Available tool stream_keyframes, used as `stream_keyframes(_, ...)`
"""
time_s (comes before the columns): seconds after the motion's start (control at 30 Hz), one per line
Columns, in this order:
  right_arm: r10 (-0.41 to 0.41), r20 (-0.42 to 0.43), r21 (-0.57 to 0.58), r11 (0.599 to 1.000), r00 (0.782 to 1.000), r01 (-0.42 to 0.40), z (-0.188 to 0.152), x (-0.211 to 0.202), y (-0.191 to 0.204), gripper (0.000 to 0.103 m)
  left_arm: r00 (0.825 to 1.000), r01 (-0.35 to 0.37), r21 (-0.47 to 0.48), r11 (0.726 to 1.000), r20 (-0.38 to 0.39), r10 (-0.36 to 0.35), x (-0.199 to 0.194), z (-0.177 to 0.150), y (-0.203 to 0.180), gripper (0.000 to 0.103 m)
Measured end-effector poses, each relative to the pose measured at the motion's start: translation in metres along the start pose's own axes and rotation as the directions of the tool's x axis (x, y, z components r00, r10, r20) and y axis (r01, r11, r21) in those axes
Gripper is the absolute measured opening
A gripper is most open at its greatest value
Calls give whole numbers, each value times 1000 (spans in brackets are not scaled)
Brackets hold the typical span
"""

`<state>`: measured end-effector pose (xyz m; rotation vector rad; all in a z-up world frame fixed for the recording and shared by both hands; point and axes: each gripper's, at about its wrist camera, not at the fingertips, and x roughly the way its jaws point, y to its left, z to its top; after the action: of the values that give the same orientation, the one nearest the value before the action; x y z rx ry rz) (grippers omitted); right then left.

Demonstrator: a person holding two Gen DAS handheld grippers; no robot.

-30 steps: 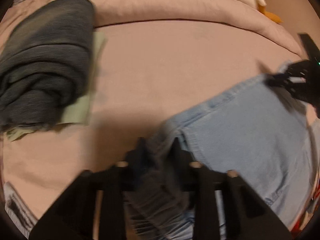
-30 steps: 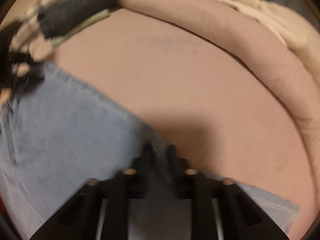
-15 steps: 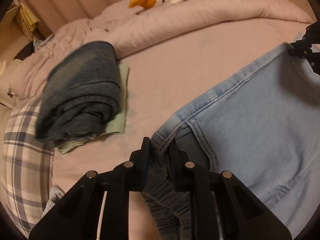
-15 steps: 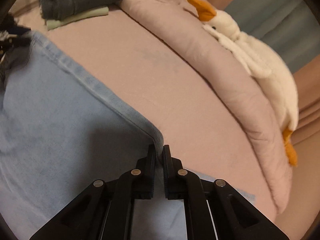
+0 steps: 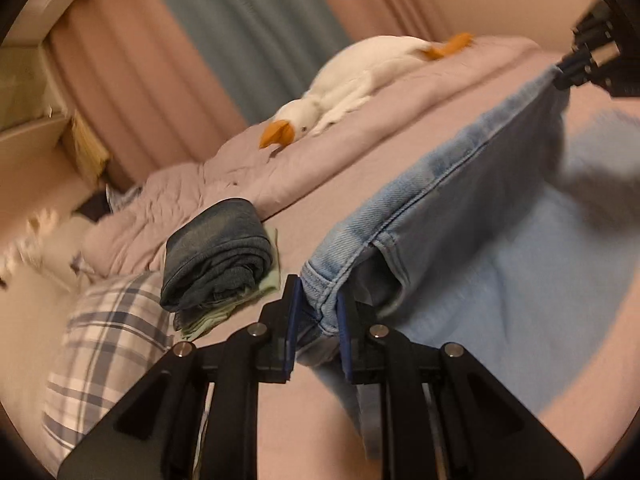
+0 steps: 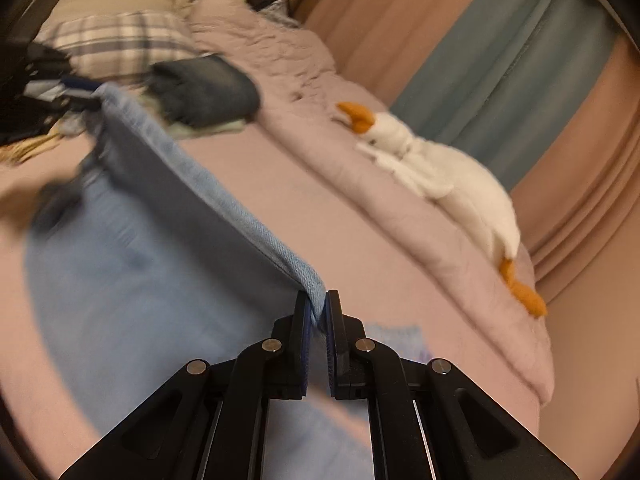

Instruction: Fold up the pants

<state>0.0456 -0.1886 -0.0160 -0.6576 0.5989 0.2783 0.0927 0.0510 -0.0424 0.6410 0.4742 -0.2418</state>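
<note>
Light blue jeans (image 5: 460, 216) hang stretched between my two grippers above the pink bed. My left gripper (image 5: 317, 300) is shut on one corner of the jeans' thick hem, the fabric bunched between its blue pads. At the far end of that edge, top right in the left wrist view, my right gripper (image 5: 568, 66) pinches the other corner. In the right wrist view my right gripper (image 6: 318, 304) is shut on the jeans (image 6: 152, 240), and my left gripper (image 6: 86, 94) holds the far corner at the upper left. The rest of the jeans drapes down onto the bed, blurred.
A folded dark denim garment (image 5: 218, 252) lies on a pale green one (image 5: 224, 308) beside a plaid pillow (image 5: 104, 344). A white plush goose (image 5: 352, 80) rests on the rumpled pink duvet (image 5: 248, 168) along the curtains. The pink sheet (image 6: 340, 240) lies beyond the jeans.
Both grippers have risen with the jeans, lifting the held edge off the bed and pulling it taut. Both views tilted up, so the curtains and the whole goose now show.
</note>
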Motion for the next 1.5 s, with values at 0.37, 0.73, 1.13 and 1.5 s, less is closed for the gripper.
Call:
stream_keyframes(0.37, 114, -175, -131, 982, 978, -138, -91, 9, 103, 6, 989, 41, 165, 985, -149, -16, -6, -90, -71, 15)
stream_keyframes(0.73, 142, -189, 39, 990, 972, -137, -105, 18, 103, 11, 964, 89, -4, 996, -253, -88, -4, -105, -59, 22)
stream_keyframes(1.13, 290, -83, 718, 681, 953, -145, -116, 26, -44, 50, 925, 334, -379, 863, -42, -377, -11, -16, -79, 51)
stream_keyframes(1.5, 187, -392, 721, 671, 901, 175, -76, 173, -97, 50, 814, 490, -407, 771, -102, -571, 45, 24, -186, 51)
